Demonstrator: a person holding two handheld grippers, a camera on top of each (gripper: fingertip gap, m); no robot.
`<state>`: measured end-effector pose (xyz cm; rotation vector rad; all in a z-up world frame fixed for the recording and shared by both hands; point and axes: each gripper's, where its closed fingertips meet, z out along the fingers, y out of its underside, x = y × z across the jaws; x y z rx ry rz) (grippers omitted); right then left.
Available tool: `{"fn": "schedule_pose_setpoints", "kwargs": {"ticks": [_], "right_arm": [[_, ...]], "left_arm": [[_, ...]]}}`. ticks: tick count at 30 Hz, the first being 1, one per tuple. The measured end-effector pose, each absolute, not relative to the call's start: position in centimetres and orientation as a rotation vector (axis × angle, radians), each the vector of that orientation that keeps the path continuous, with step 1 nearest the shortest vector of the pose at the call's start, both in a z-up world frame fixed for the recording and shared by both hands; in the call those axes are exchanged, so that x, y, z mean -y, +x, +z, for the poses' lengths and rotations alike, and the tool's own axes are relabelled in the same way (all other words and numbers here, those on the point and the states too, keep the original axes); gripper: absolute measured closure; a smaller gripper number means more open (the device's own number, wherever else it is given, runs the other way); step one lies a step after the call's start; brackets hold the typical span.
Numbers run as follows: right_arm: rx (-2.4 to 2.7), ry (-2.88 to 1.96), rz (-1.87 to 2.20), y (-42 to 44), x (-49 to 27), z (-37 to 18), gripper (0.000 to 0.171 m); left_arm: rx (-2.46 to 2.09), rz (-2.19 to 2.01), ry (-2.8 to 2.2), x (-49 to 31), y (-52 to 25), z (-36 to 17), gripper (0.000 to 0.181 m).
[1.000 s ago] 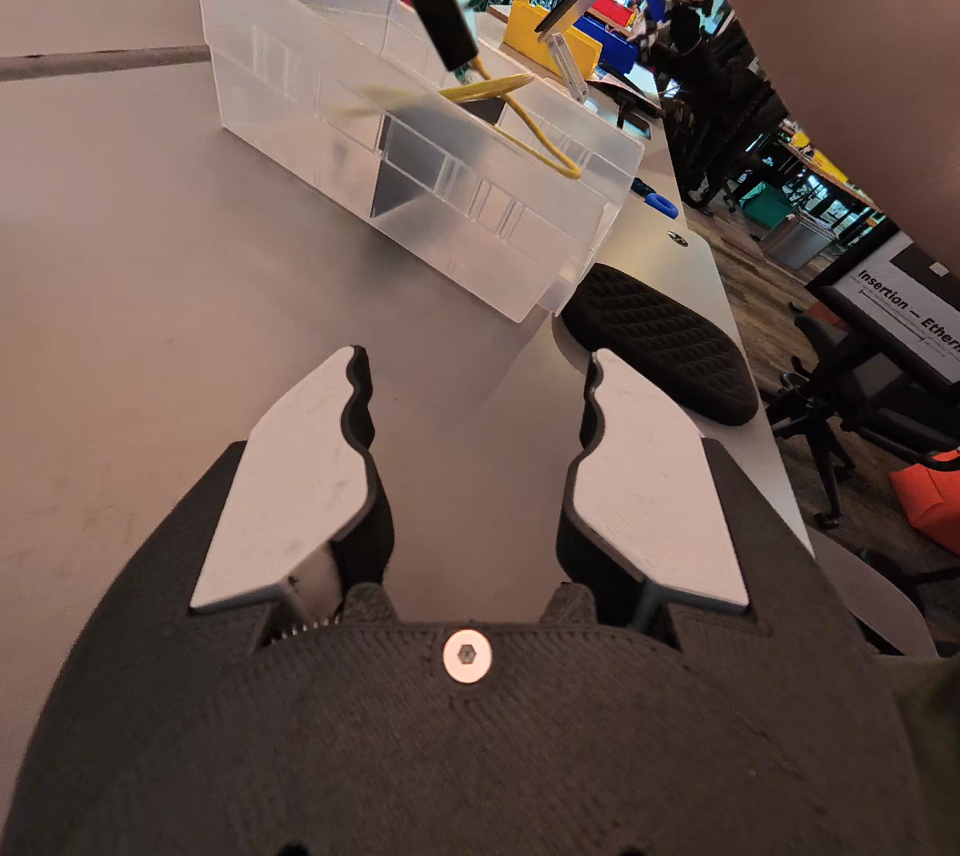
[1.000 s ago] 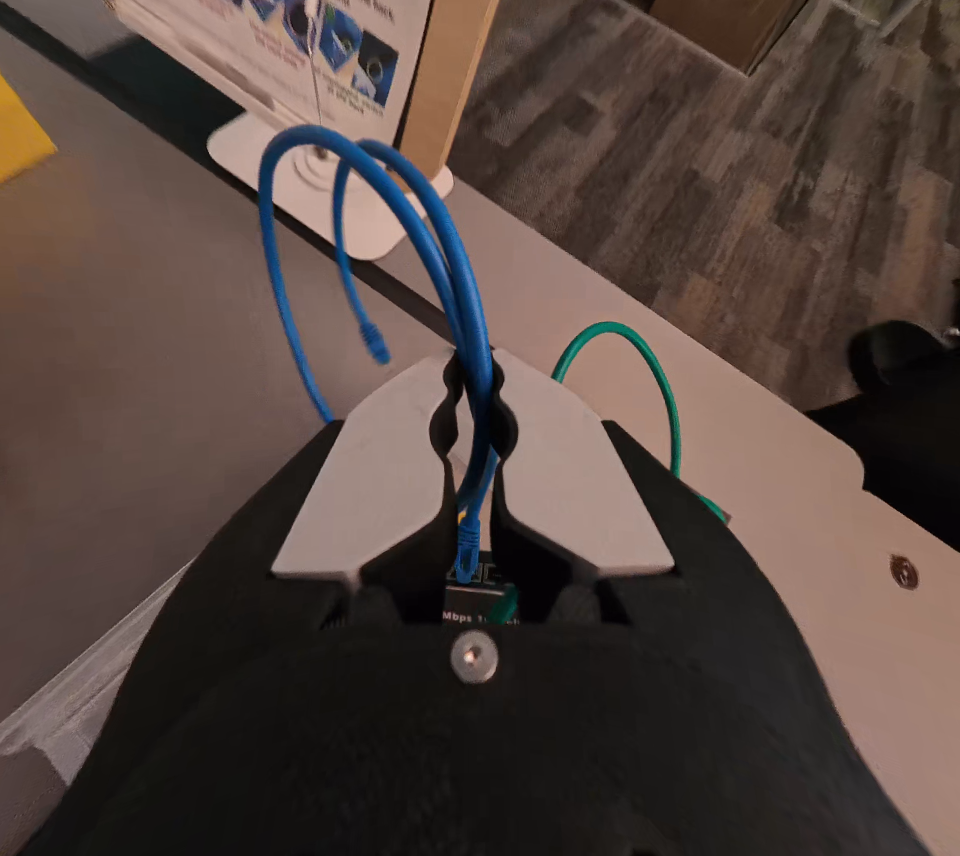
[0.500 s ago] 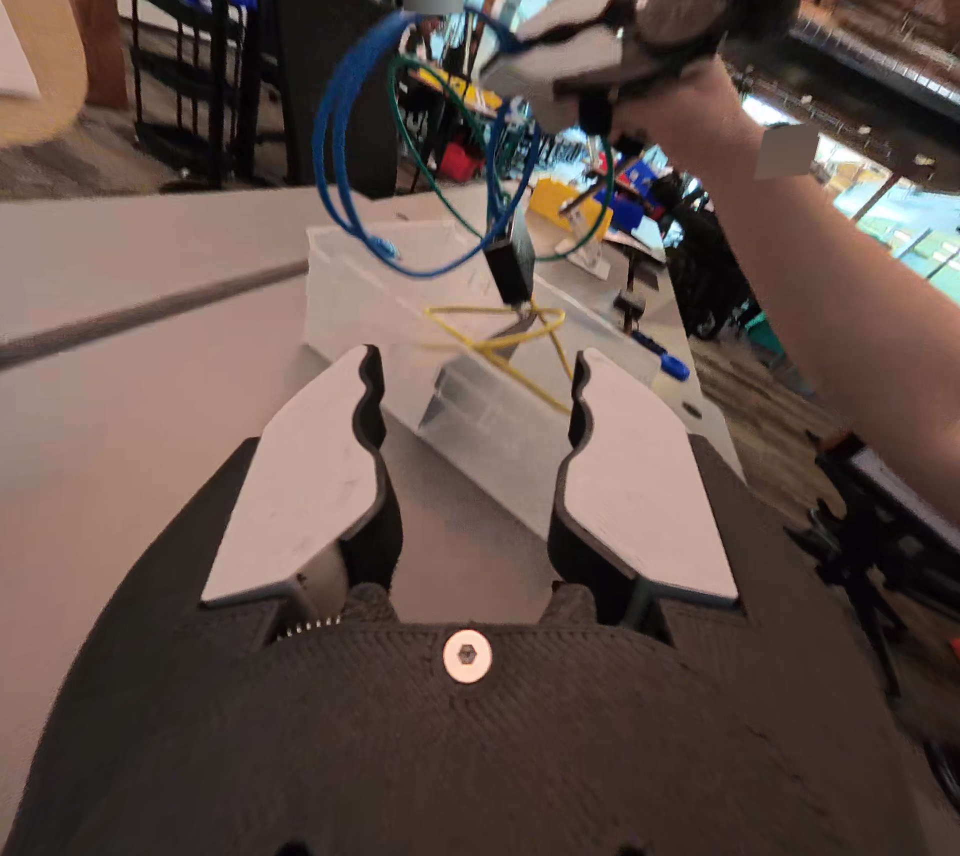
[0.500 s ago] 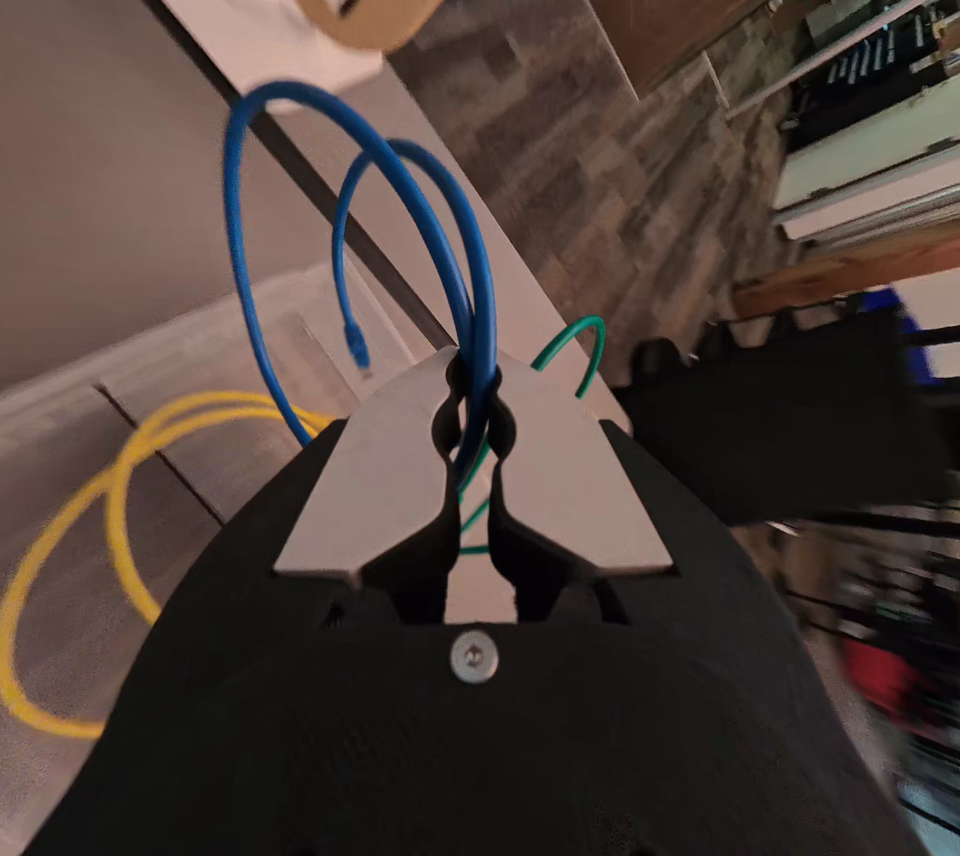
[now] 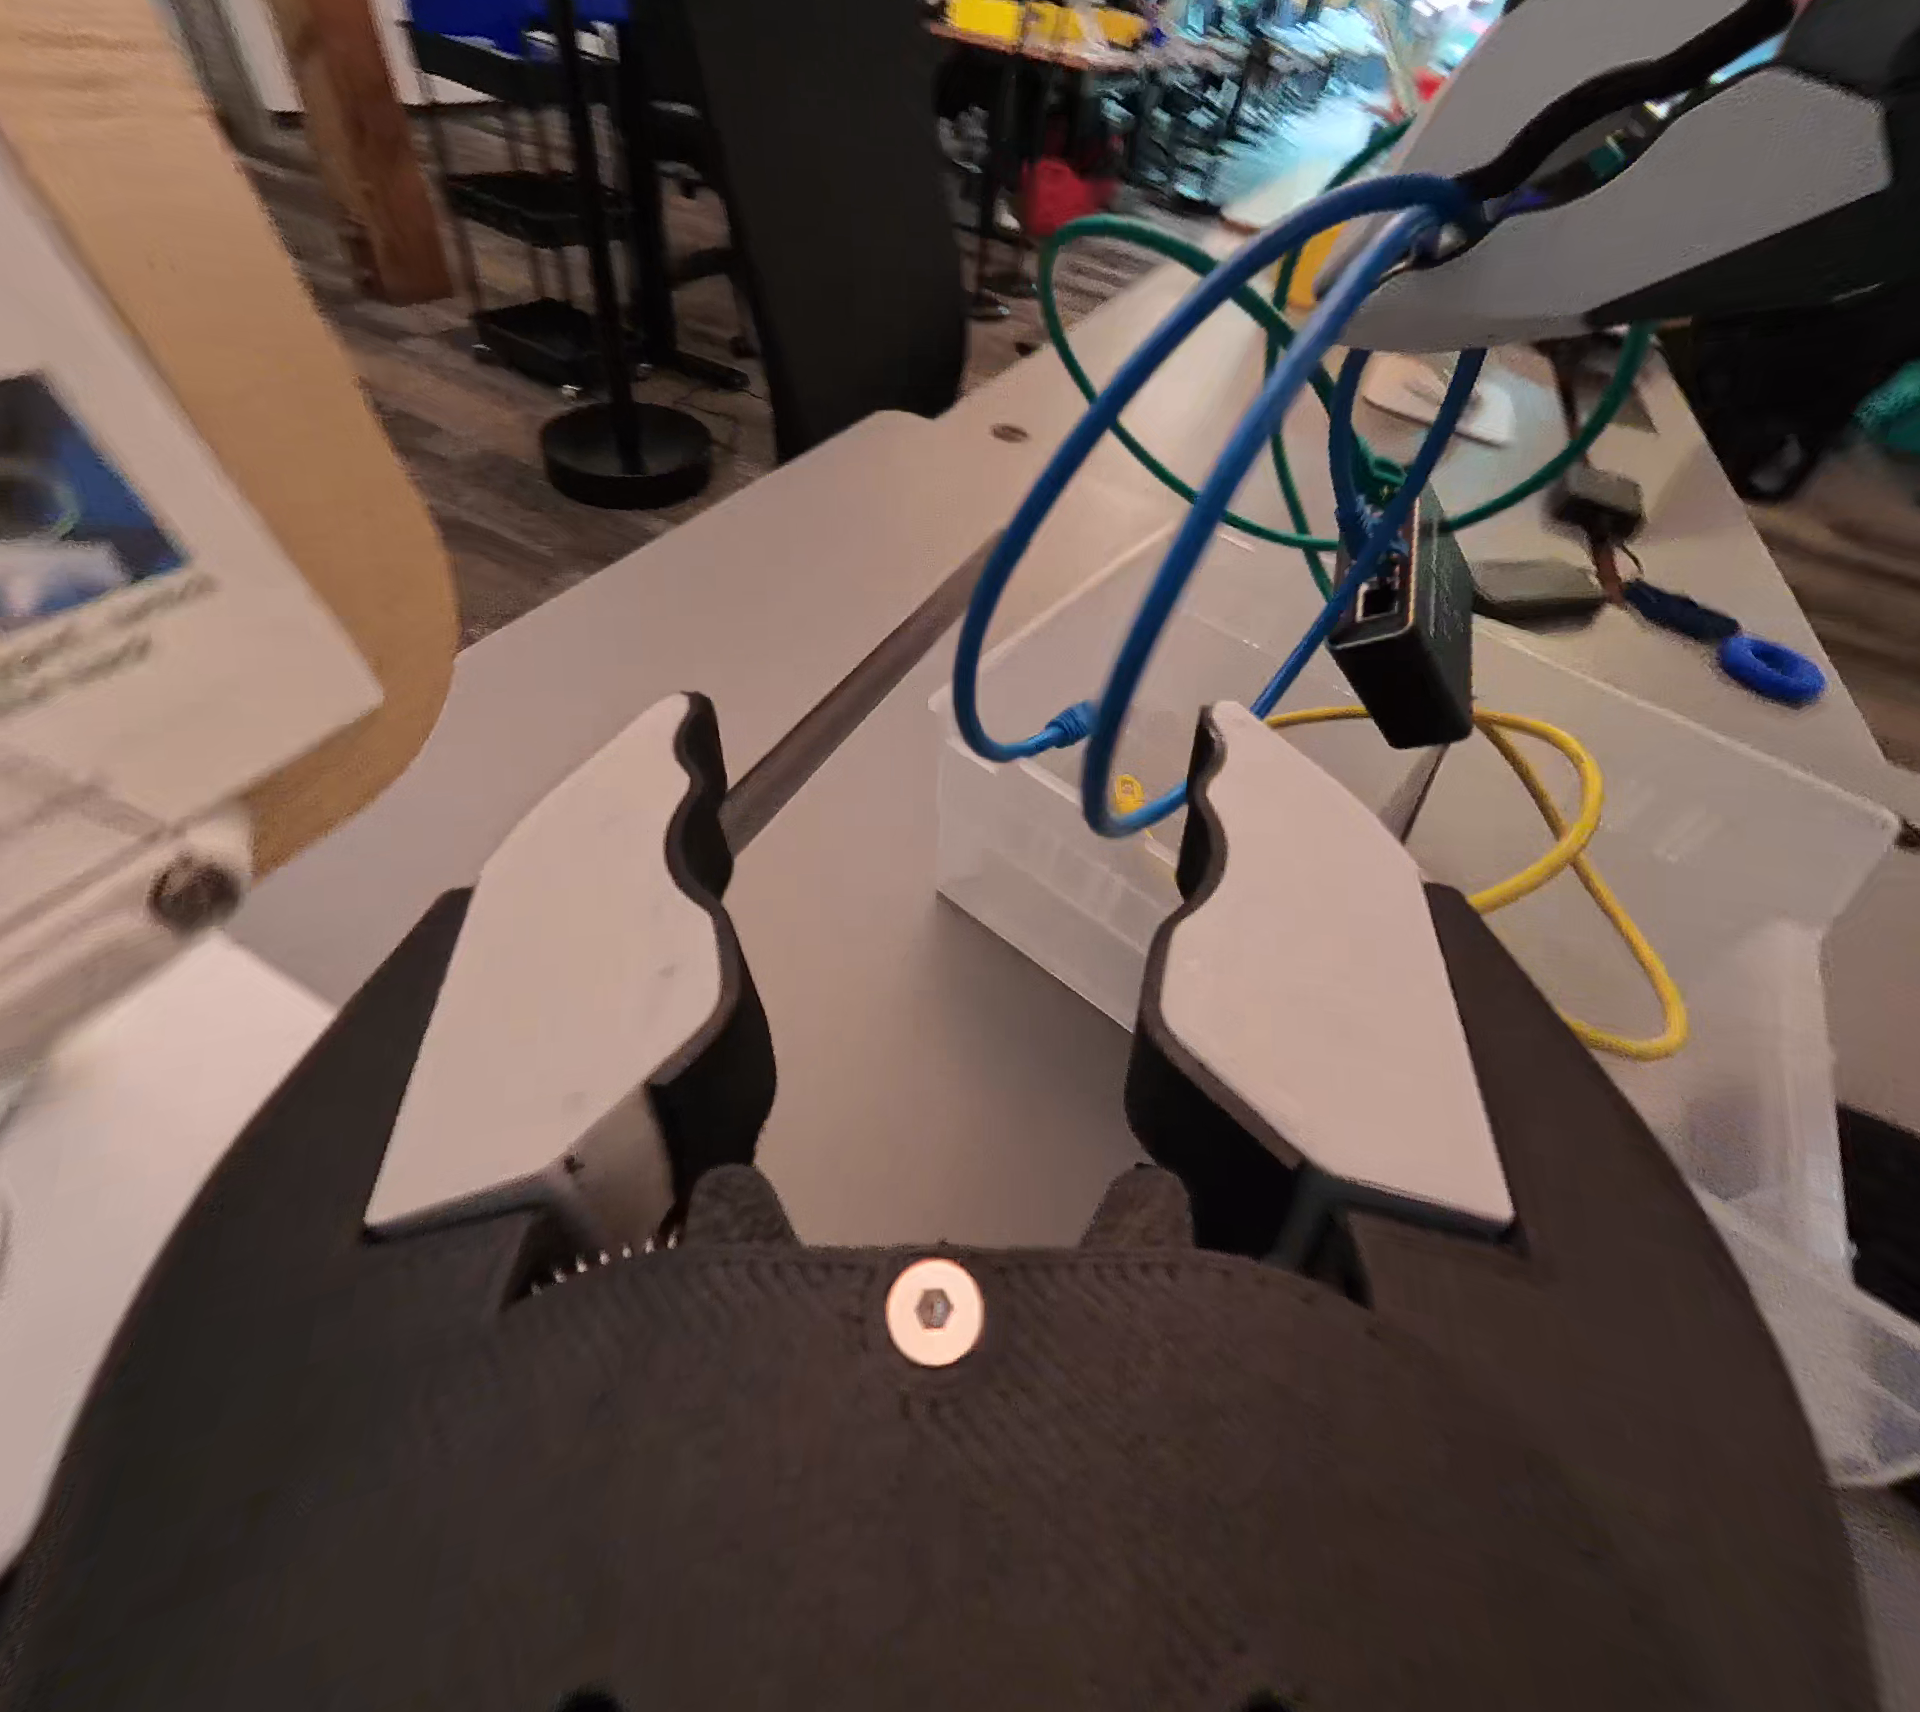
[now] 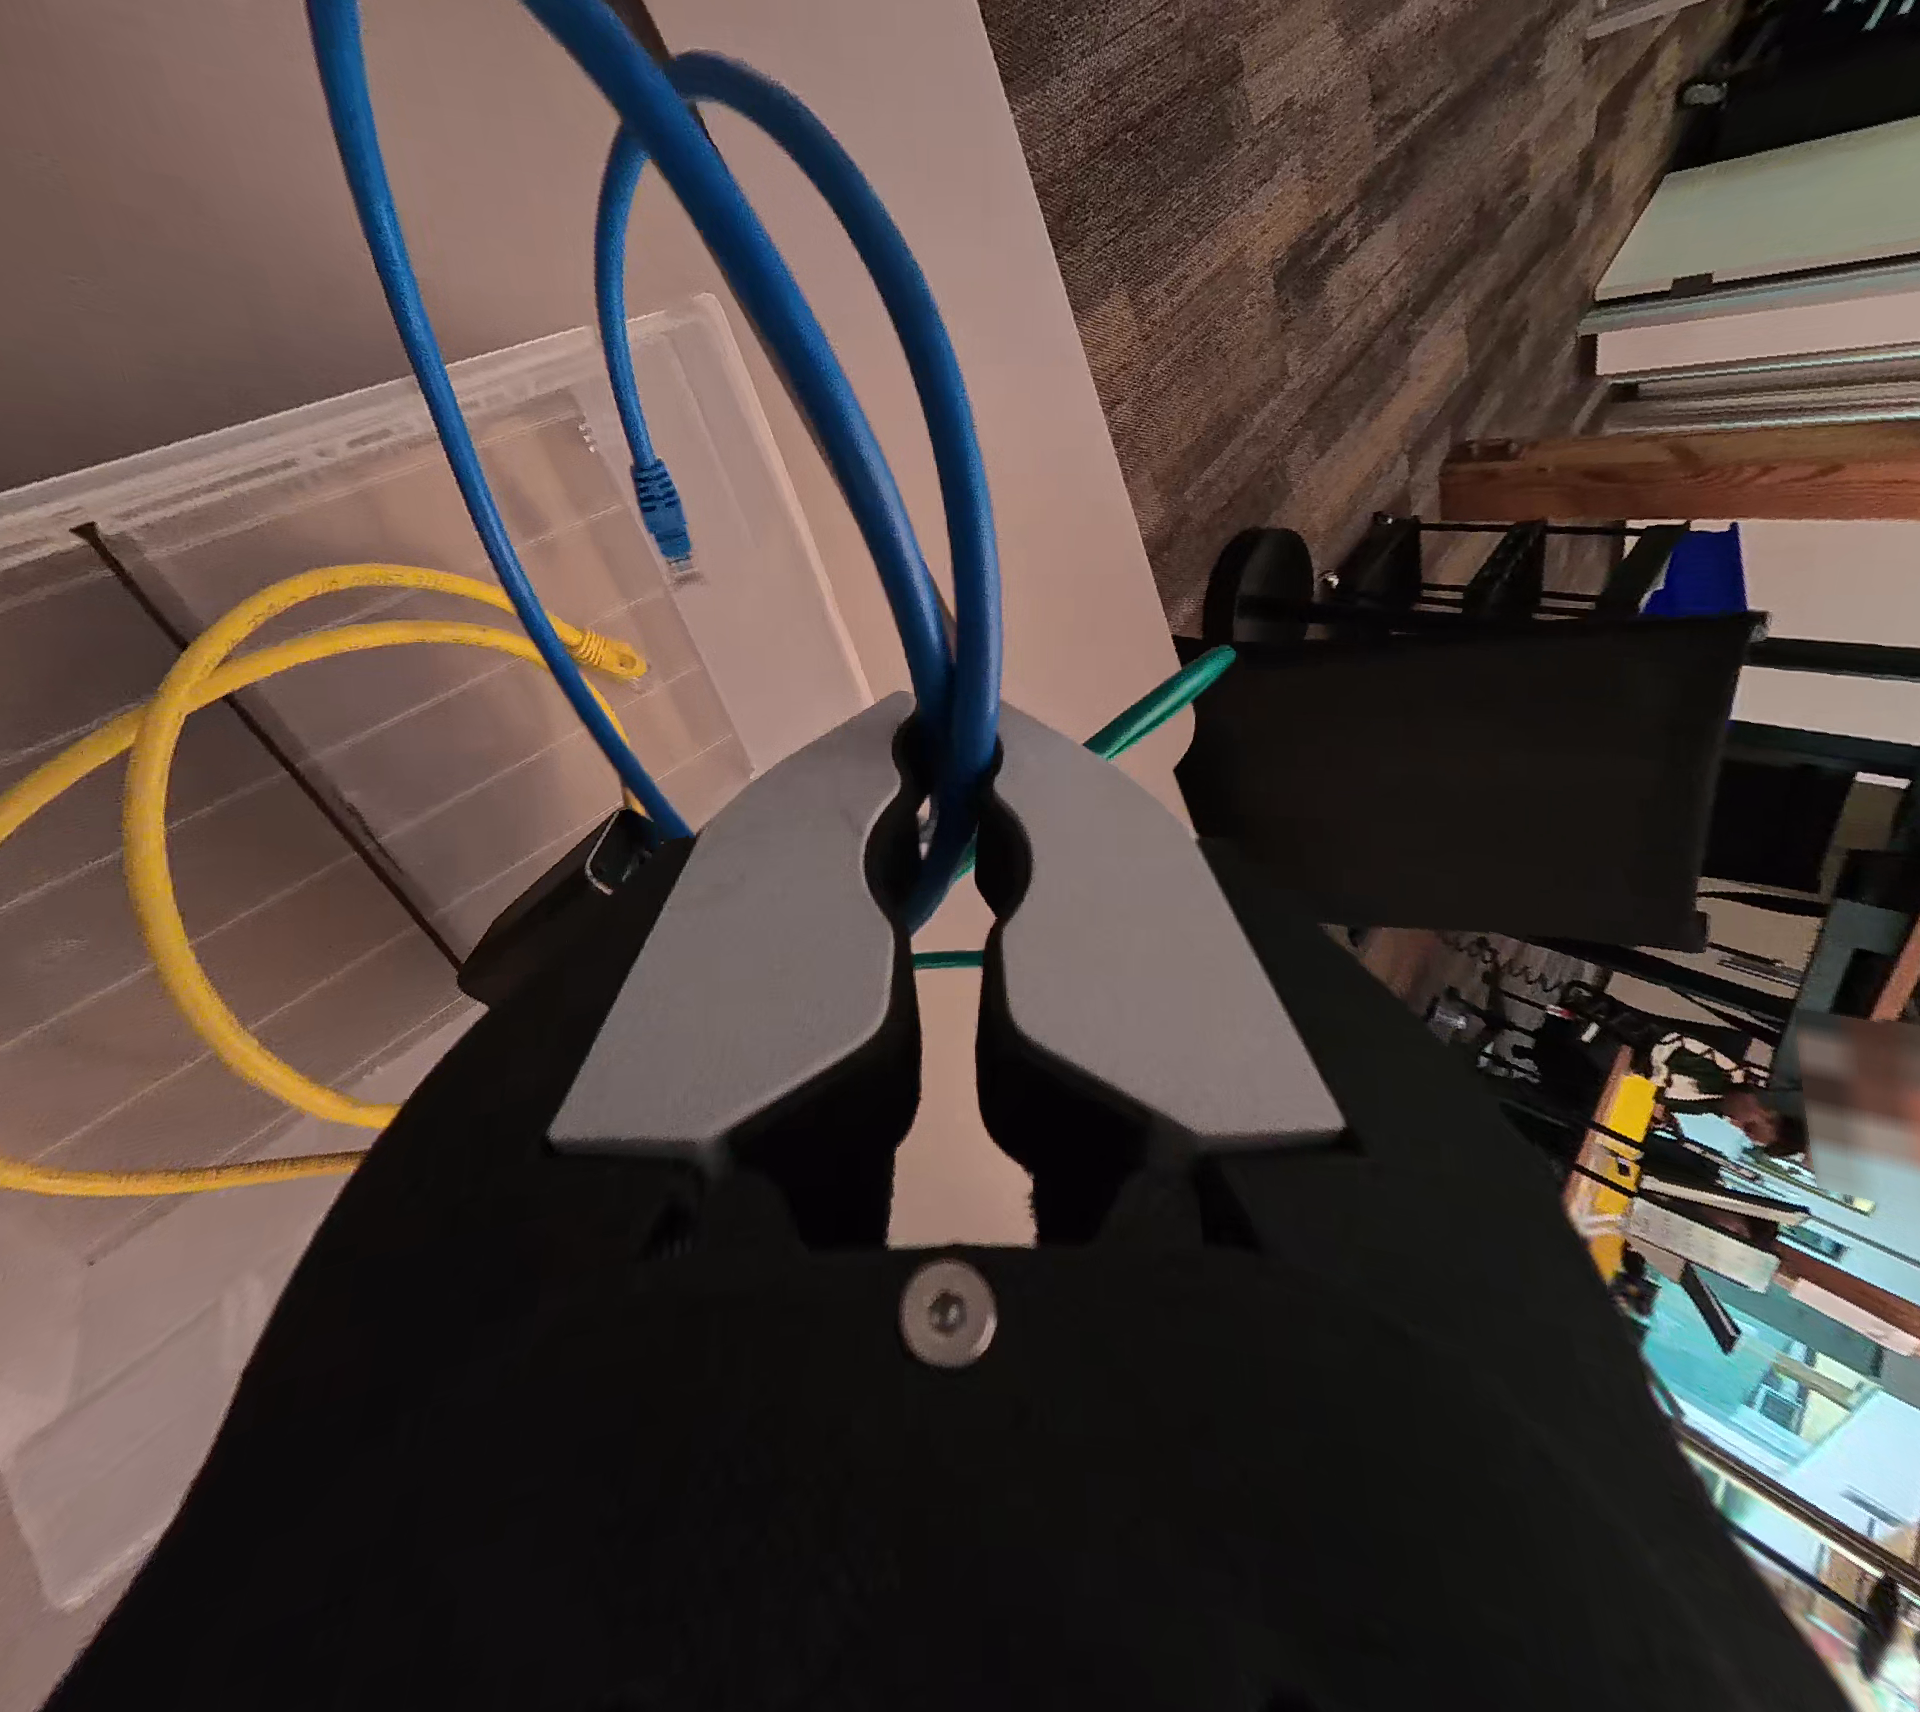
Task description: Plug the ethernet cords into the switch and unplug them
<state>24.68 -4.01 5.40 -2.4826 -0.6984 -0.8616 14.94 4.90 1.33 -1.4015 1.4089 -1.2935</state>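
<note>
- Left wrist view shows what has changed in the last second: my right gripper (image 5: 1455, 249) has lifted the blue cord (image 5: 1049, 519) clear of the table (image 5: 810, 519), and the black switch (image 5: 1408, 623) came up with it, dangling in the air above the clear bin (image 5: 1029, 821) instead of sitting in it.
- My right gripper (image 6: 951, 779) is clamped narrow on the doubled loop of the blue cord (image 6: 436, 228); one end appears to run to the switch, while its other plug (image 6: 660, 509) hangs free over the bin's far corner.
- A green cord (image 5: 1081, 405) loops behind the blue one and seems to be seated in the switch too, though the port itself is too small to confirm.
- The yellow cord (image 5: 1590, 914) lies coiled in the bin, with one plug near the bin's near wall and nothing holding it.
- My left gripper (image 5: 956, 789) is spread wide and empty, and has swung up from the table surface to face the hanging switch.
- I judge this means the switch now hangs only by its cords, so I need my left gripper to steady the switch body before any plug can be pushed in or pulled out.
- The risk I see is the switch swinging or slipping off the blue cord under its own weight.
</note>
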Motion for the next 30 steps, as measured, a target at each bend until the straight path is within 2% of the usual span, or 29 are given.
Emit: {"fn": "schedule_pose_setpoints", "kwargs": {"ticks": [2,6,7,9,10,11,13,16,20,23,25,27,30], "right_arm": [[0.703,-2.472,-0.85,24.6,4.2,5.5,0.165],[0.731,-2.449,-0.849,24.5,4.3,5.5,0.165],[0.738,-2.442,-0.834,24.4,4.2,5.5,0.165],[0.751,-2.425,-0.776,23.9,3.9,5.4,0.165],[0.752,-2.414,-0.744,23.7,3.7,5.3,0.165],[0.746,-2.398,-0.706,23.3,3.5,5.2,0.165],[0.708,-2.344,-0.672,23.1,3.0,5.5,0.159],[0.628,-2.231,-0.628,22.6,3.7,7.1,0.133],[0.461,-1.799,-0.497,22.4,8.2,14.4,0.124],[0.08,-1.482,-0.354,28.3,14.1,18.2,0.126],[-0.255,-1.345,-0.218,35.2,17.1,16.4,0.133],[-0.499,-1.326,0.024,40.4,17.3,10.7,0.124],[-0.561,-1.325,0.573,41.3,14.4,2.9,0.122]], "left_arm": [[-1.542,-1.368,-1.354,-4.4,16.6,1.5,0.091],[-1.718,-1.46,-1.265,-3.4,18.6,1.3,0.102],[-1.751,-1.503,-1.239,-2.8,18.7,1.1,0.112],[-1.821,-1.576,-1.187,-1.3,18.6,0.3,0.144],[-1.825,-1.55,-1.176,-1.0,18.8,-0.2,0.153],[-1.831,-1.508,-1.151,-0.7,18.8,-0.8,0.174],[-1.835,-1.433,-1.11,0.2,19.0,-2.1,0.176],[-1.814,-1.36,-1.092,1.1,19.2,-3.4,0.176],[-1.788,-1.405,-1.095,1.6,19.1,-3.9,0.176],[-1.771,-1.403,-1.099,1.6,19.2,-4.3,0.176],[-1.756,-1.435,-1.1,1.8,19.2,-4.3,0.176],[-1.779,-1.441,-1.107,1.8,19.2,-4.4,0.176],[-1.814,-1.397,-1.098,1.9,18.9,-4.7,0.176]]}}
